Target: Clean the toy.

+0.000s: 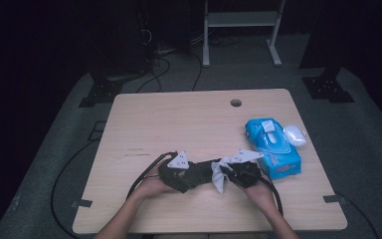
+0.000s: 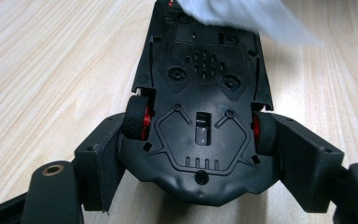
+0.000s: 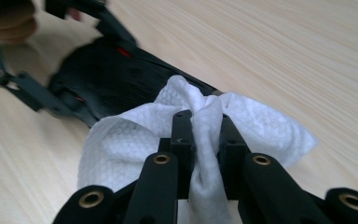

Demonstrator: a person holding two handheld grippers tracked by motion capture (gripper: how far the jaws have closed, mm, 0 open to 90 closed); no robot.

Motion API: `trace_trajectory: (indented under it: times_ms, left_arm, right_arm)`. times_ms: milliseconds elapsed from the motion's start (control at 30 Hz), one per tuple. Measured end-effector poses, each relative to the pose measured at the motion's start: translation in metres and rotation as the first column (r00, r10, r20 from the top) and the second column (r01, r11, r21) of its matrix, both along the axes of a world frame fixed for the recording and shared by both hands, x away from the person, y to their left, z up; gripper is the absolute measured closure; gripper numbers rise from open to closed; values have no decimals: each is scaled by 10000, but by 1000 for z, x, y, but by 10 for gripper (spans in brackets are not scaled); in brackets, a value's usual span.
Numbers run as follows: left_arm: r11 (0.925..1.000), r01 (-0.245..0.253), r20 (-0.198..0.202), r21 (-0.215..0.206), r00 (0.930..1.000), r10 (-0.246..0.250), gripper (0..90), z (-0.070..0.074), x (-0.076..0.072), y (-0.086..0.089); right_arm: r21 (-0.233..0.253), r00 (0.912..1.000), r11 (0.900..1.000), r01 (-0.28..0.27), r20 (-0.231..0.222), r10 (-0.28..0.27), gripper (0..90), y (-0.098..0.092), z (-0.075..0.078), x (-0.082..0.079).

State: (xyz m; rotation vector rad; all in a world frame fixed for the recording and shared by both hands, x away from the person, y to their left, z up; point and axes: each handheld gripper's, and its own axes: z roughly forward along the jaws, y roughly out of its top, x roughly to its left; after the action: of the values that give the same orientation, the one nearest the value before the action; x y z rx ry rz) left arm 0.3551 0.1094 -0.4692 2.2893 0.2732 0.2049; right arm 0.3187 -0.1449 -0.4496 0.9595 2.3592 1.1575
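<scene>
The right gripper's (image 3: pixel 200 133) fingers are pinched narrow on a bunched white textured wet wipe (image 3: pixel 135 140), whose loose folds spread forward onto the front end of a black plastic toy car (image 2: pixel 200 98). The car lies upside down, low over the pale wooden bench (image 1: pixel 179 119), near its front edge. The left gripper's (image 2: pixel 200 154) fingers clamp it across the rear, pressing on the two black tyres with red hubs (image 2: pixel 137 119).

To wipe well, I judge the left grip should stay firm on the wheels, so the car cannot twist, while the wipe is drawn in short strokes along the underside, working into the screw wells and vent slots, and regathered if it slips from the fingers.

To the right, well apart from the car, sits a blue soft wipe packet (image 1: pixel 272 147) with a white mouse-like object (image 1: pixel 294 134) touching its far side. The trailing black cables (image 1: pixel 144 174) lie close to both hands and could snag a stroke.
</scene>
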Motion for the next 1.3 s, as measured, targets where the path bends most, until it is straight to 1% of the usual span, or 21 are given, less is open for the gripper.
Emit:
trace_trajectory:
  times_ms: [67,100,167,200,233,267,333,400,433,467,500,533,567,600,767,867,933,1000,1100,1167,1300]
  left_arm:
    - [10000,7,-11,41,10000,-6,242,0,0,0]
    - [10000,18,-12,70,10000,-18,242,-1,0,0]
    - [10000,11,-16,42,10000,-11,242,-1,-1,1]
    - [10000,51,12,62,10000,-51,242,-1,-1,1]
    - [10000,51,12,62,10000,-51,242,-1,-1,1]
    - [10000,53,32,-11,10000,-53,242,0,-1,1]
    - [10000,79,64,-4,9999,-79,242,0,0,1]
    - [10000,29,41,-16,10000,-29,242,0,-1,0]
    - [10000,33,43,-43,10000,-32,242,0,-1,0]
    - [10000,29,37,-57,10000,-29,242,0,-1,0]
    - [10000,34,59,14,10000,-34,242,0,-1,-1]
    - [9999,18,121,134,9999,-20,242,-1,0,0]
    - [9998,-3,88,177,10000,2,242,-2,0,1]
    - [9998,-32,32,172,10000,32,242,-3,1,1]
    - [9995,-79,129,290,9999,75,240,-5,0,2]
    - [9992,-119,228,387,9997,111,237,-4,-1,2]
    - [9989,-148,281,442,9995,136,236,-4,-2,2]
    - [9990,-263,437,372,9987,247,226,-3,-2,4]
    - [9986,-491,468,194,9977,482,205,-1,-2,9]
    - [9989,-439,540,143,9976,430,236,-2,-3,11]
    - [9986,-402,617,351,9974,380,239,-2,-2,11]
  right_arm:
    - [60,9994,9994,-347,-12,347,798,11,0,-2]
    - [7,9988,9989,-476,113,476,797,16,-1,-3]
    - [50,9967,9968,-802,95,801,797,22,-2,-5]
    - [-71,9961,9962,-872,157,873,799,22,-1,-5]
    - [-61,9961,9962,-872,110,872,799,21,-1,-5]
    - [-115,9967,9968,-795,156,797,800,19,0,-5]
    - [-163,9981,9981,-587,158,589,800,14,1,-4]
    - [-92,9985,9985,-541,110,542,800,15,0,-5]
    - [-68,9984,9984,-568,76,569,800,17,0,-5]
    - [15,9964,9965,-839,85,839,800,21,0,-6]
    - [28,9943,9943,-1064,122,1063,800,26,-1,-6]
    - [-104,9932,9935,-1137,257,1139,800,31,-2,-7]
    - [-206,9930,9933,-1139,294,1145,800,34,-2,-7]
    - [-215,9932,9933,-1137,216,1141,801,34,-2,-6]
    - [-22,9953,9953,-968,-3,968,803,32,-3,-2]
    - [36,9965,9965,-830,-64,831,803,30,-3,-1]
    - [9,9968,9968,-799,-9,799,803,31,-3,-2]
    - [-52,9973,9973,-733,28,733,803,32,-3,-2]
    - [50,9987,9987,-516,-26,516,804,32,-3,-1]
    - [90,9986,9986,-531,-78,531,804,32,-3,0]
    - [-5,9982,9982,-597,-73,597,804,35,-2,0]
